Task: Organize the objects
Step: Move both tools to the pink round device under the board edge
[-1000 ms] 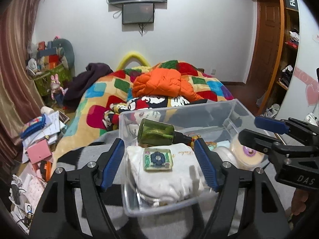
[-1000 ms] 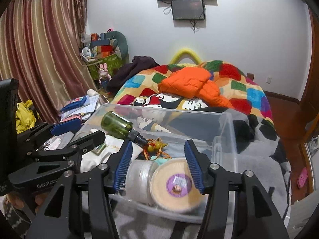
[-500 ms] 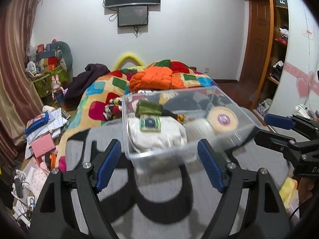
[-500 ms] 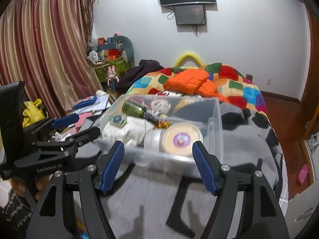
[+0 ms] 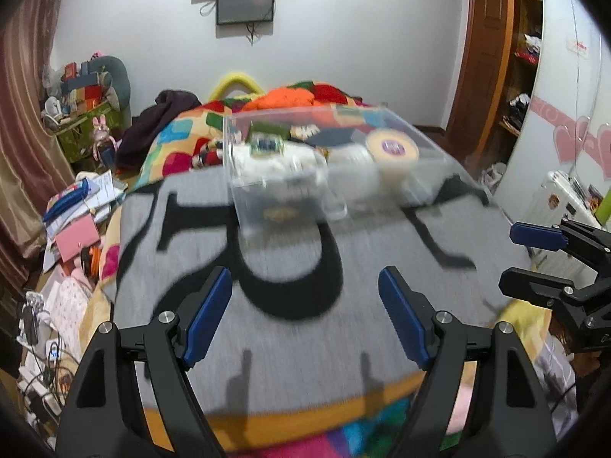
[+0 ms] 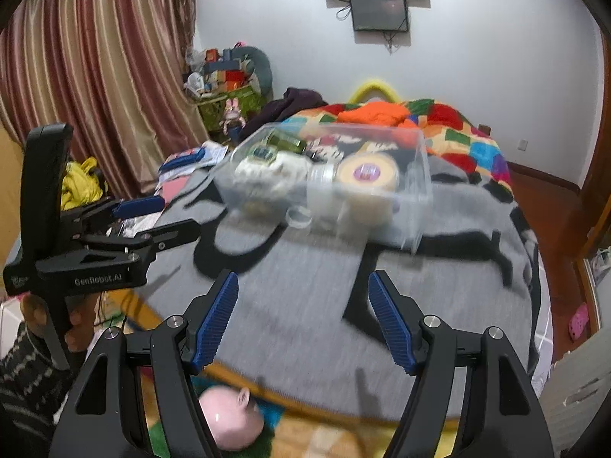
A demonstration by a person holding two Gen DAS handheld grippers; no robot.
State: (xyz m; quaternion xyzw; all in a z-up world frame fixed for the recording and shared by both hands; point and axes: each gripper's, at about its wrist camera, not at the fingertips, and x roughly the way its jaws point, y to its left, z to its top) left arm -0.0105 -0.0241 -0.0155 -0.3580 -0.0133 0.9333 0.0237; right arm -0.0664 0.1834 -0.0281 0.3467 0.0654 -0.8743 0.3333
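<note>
A clear plastic box (image 5: 427, 160) sits on the grey blanket of the bed; it also shows in the right wrist view (image 6: 416, 175). It holds a green bottle (image 6: 286, 141), a white cloth bundle (image 5: 275, 160), a small green tin (image 5: 267, 145) and a round yellow-lidded tub (image 5: 389, 149). My left gripper (image 5: 305, 313) is open and empty, well back from the box. My right gripper (image 6: 303, 315) is open and empty, also back from the box. Each gripper shows in the other's view, the left (image 6: 152, 217) and the right (image 5: 534, 252).
The bed carries a grey blanket (image 5: 267, 324), a patchwork quilt and an orange jacket (image 6: 374, 112). Papers and clutter lie on the floor at the left (image 5: 76, 213). A pink piggy bank (image 6: 233, 420) lies below the bed's near edge. Curtains hang at the left.
Both grippers have pulled back from the box, which now looks smaller and farther away. Both stay open and empty. The box has stayed on the bed.
</note>
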